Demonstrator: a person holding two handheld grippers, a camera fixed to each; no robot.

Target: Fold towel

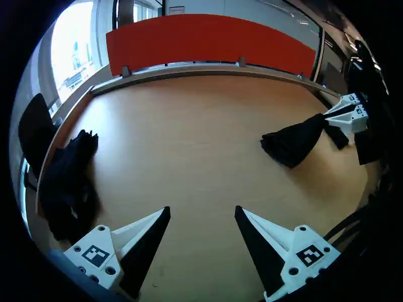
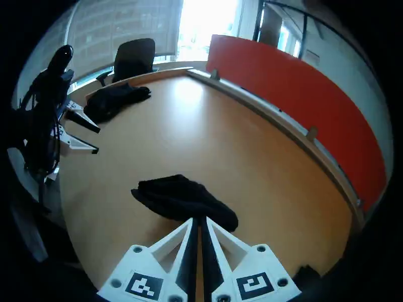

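The left gripper view rides on the left hand-held gripper. It looks forward between the spread fingers, low over the wooden surface, and faces the red partition at the far edge. The right gripper view sits on the right hand-held gripper, close above the surface. It looks along fingers that pinch a black towel, with the partition down its right side. Both views share the surface, partition, towel and a dark cloth heap, and each sees the other hand-held gripper near its edge.
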